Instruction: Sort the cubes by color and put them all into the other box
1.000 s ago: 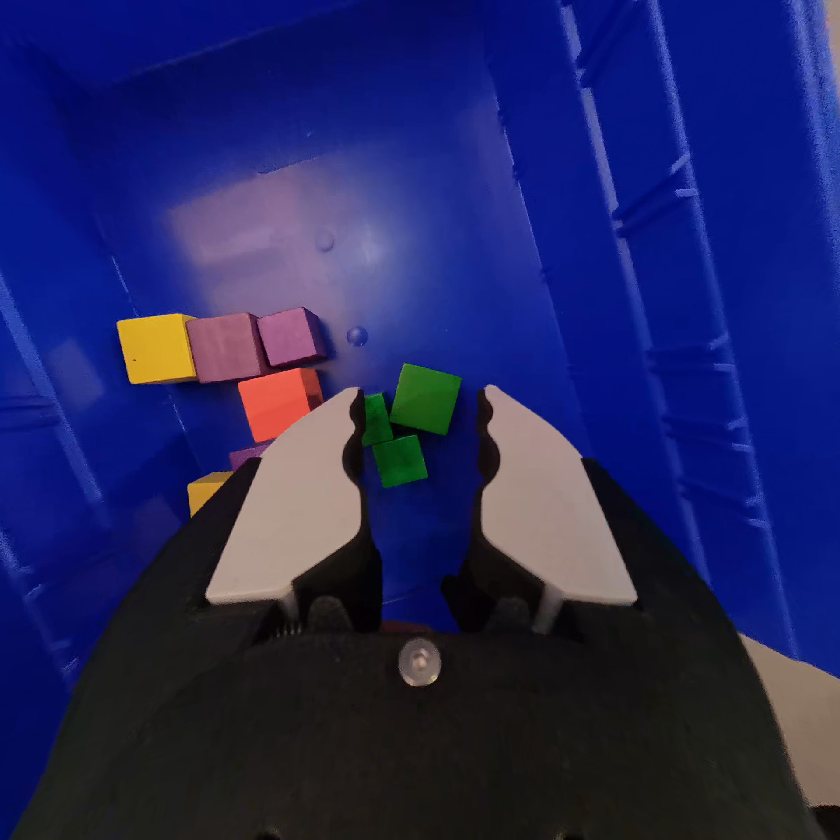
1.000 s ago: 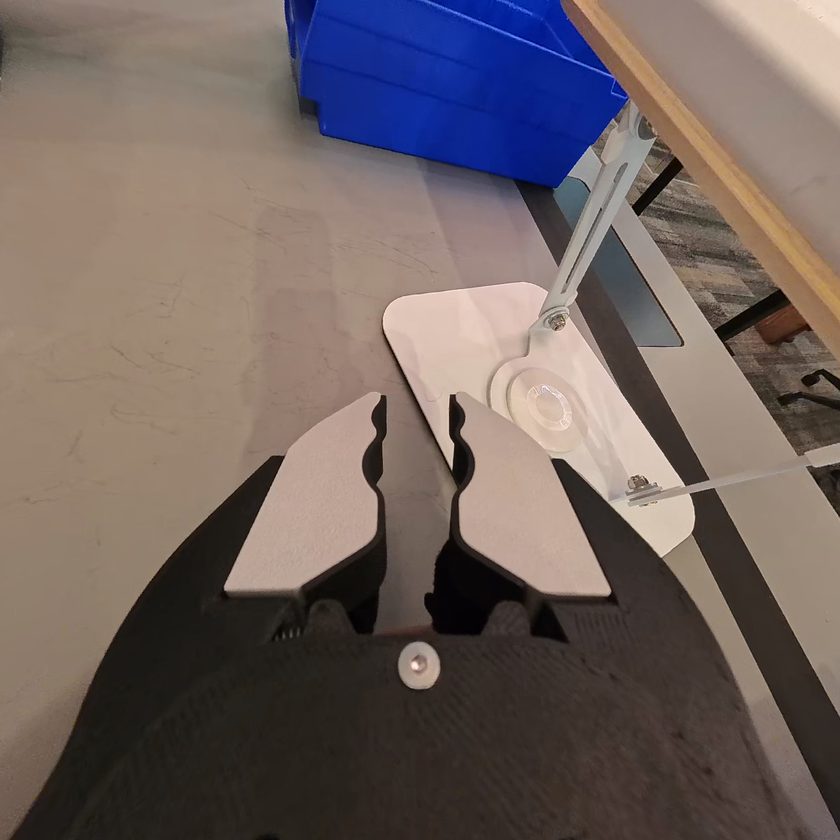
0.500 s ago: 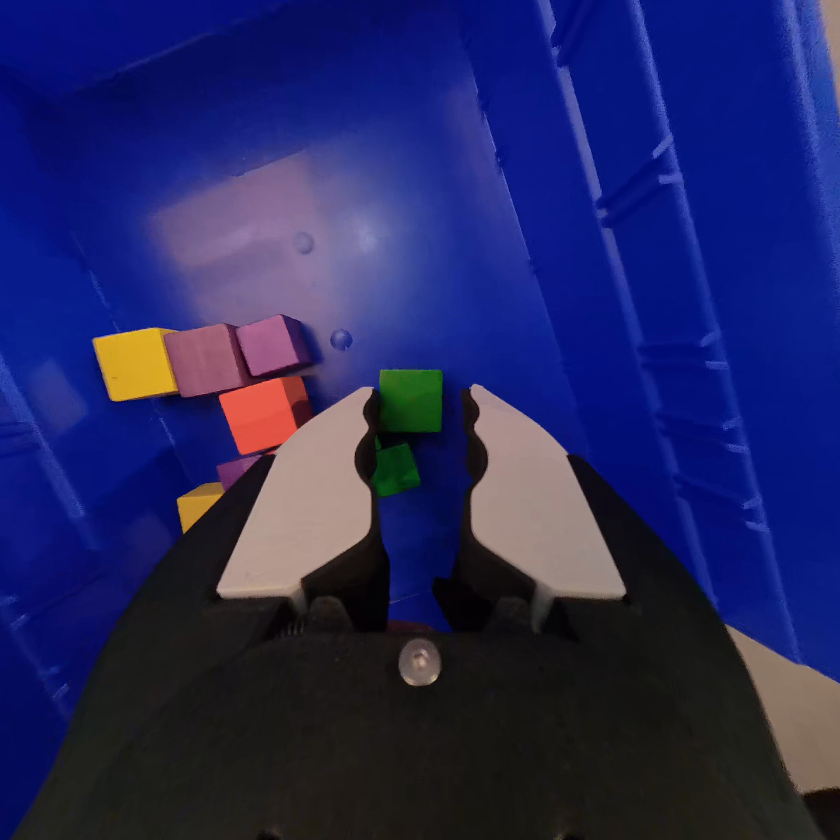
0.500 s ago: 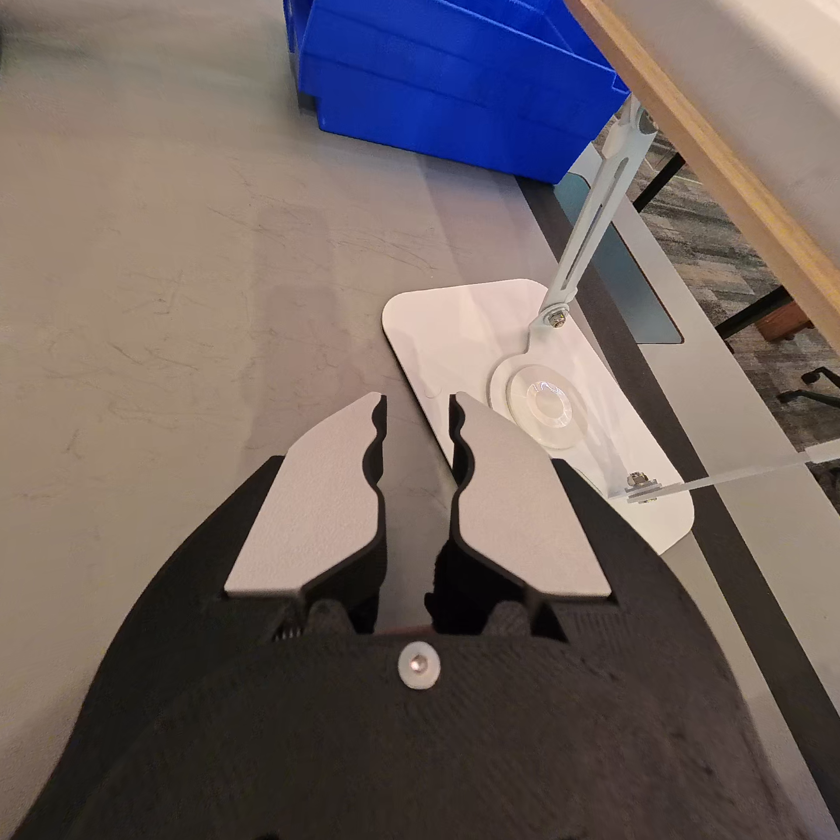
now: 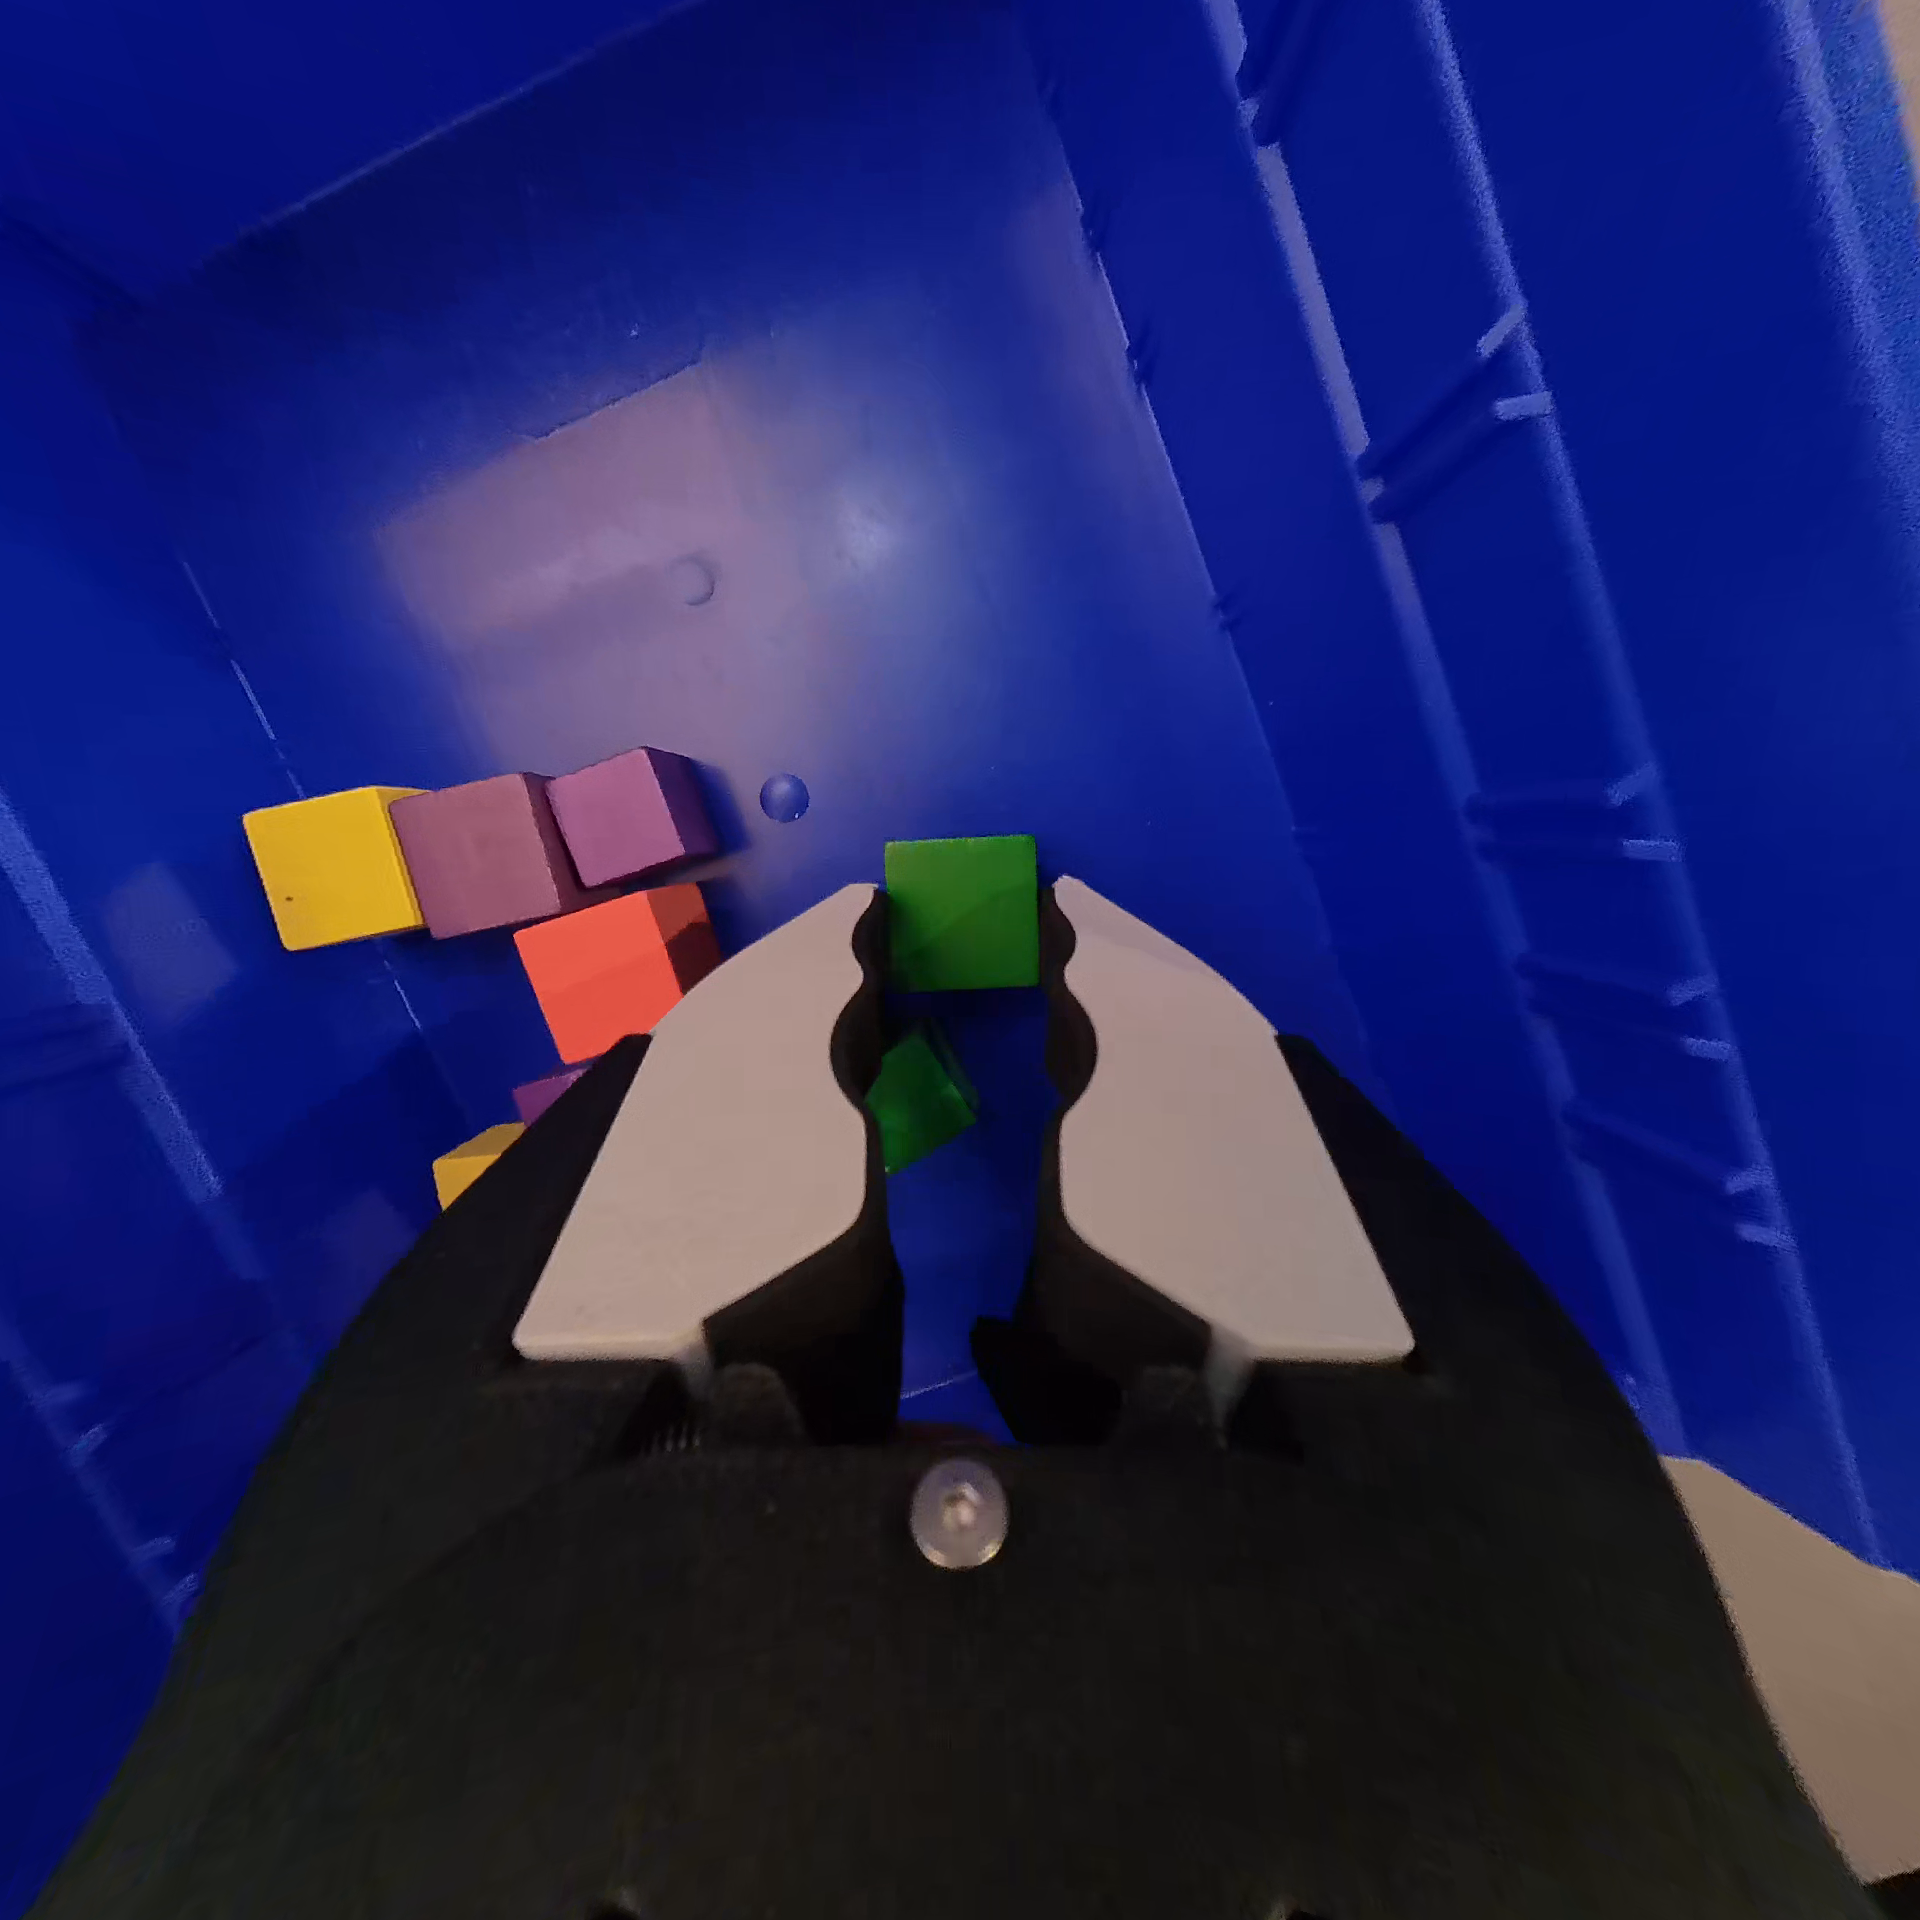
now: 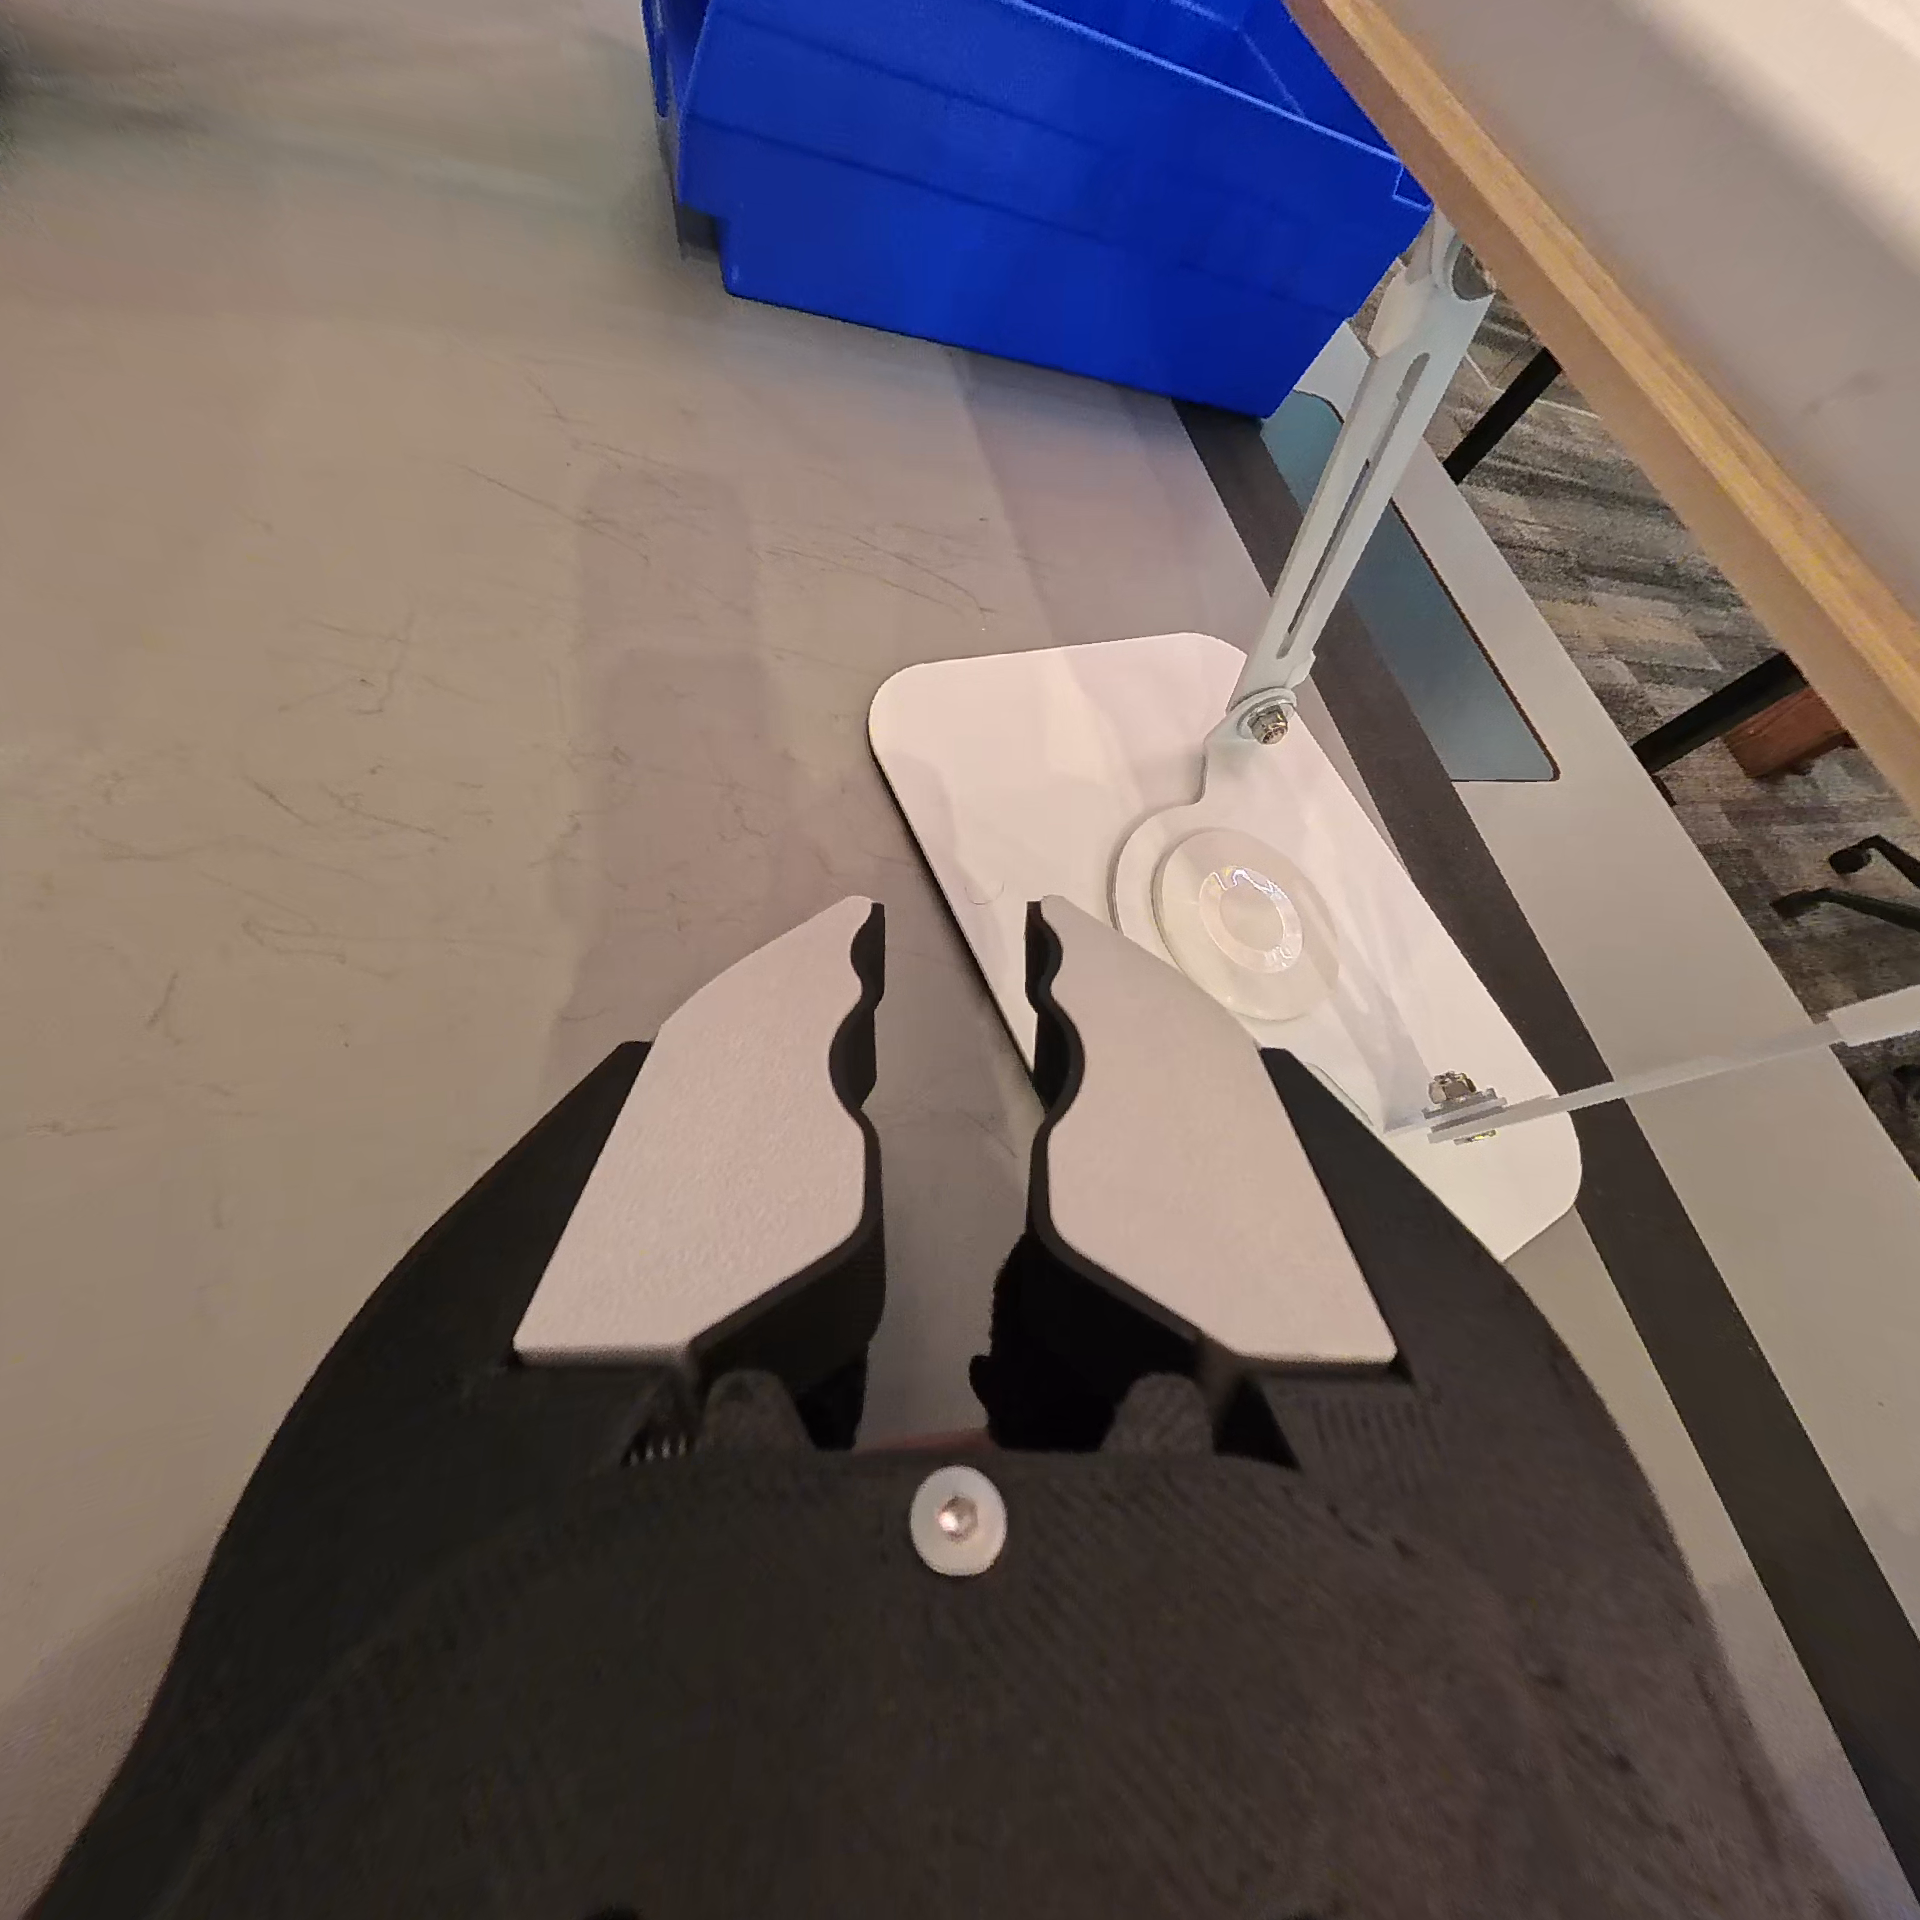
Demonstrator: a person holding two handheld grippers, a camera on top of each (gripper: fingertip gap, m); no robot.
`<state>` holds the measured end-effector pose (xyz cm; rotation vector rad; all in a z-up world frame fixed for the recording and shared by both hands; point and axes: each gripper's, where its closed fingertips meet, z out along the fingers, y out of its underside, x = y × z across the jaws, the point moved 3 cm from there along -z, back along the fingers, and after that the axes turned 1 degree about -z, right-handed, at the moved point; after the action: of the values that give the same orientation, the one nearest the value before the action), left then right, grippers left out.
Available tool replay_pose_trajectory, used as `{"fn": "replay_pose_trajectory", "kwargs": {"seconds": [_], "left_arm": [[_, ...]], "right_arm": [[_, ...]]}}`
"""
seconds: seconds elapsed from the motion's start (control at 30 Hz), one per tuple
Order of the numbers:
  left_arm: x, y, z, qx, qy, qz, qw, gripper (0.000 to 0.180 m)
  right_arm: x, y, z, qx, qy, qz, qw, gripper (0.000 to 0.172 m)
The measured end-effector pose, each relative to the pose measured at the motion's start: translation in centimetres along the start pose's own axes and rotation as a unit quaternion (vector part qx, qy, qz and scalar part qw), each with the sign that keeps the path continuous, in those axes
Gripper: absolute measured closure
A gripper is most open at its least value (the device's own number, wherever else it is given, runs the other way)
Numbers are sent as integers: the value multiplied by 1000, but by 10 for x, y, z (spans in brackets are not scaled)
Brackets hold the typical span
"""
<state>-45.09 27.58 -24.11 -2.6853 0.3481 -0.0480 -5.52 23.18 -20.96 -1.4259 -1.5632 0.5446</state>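
Our left claw (image 5: 961,914) grips a square-on green cube (image 5: 961,912) at twelve o'clock; our right claw (image 6: 954,914), parted and bare, sees only table (image 6: 416,623).

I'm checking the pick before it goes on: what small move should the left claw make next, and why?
Probably lift straight up. The left claw appears shut on the green cube, pads against both sides, while another green cube lies just below in the blue box.

We see a green cube (image 5: 961,912) clamped square between the left gripper's (image 5: 961,930) pads, above another green cube (image 5: 920,1101) lying tilted on the blue box (image 5: 1351,520) floor. By the box's left wall cluster a yellow cube (image 5: 330,868), two purple cubes (image 5: 483,868) (image 5: 623,816) and an orange cube (image 5: 608,971). On the worktop (image 6: 416,623) the other blue box (image 6: 987,208) stands far off.
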Motion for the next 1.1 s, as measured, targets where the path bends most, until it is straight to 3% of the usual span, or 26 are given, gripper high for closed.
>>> {"fn": "replay_pose_trajectory", "kwargs": {"seconds": [0.17, 0.27, 0.5, 0.73, 0.97, 1.1], "left_arm": [[-2, 4, 0, -3, -2, 9, 1000, 151], [-9, 2, -12, 25, -1, -12, 1000, 130], [-30, 3, -43, 95, 20, -64, 993, 143], [-10, 6, -15, 7, -8, 33, 999, 148], [-3, 7, 6, -27, -13, 52, 998, 148], [-1, -2, -1, 19, 11, 40, 999, 152]], "right_arm": [[0, 0, -1, 1, 0, 0, 1000, 146], [0, -2, -2, 6, -1, 4, 1000, 146], [0, 0, -1, 9, -7, 14, 1000, 146], [-2, 2, 1, 4, -11, 12, 1000, 146], [-2, 1, 0, 6, -11, 13, 1000, 146], [-1, 1, -1, 6, -9, 11, 1000, 146]]}}
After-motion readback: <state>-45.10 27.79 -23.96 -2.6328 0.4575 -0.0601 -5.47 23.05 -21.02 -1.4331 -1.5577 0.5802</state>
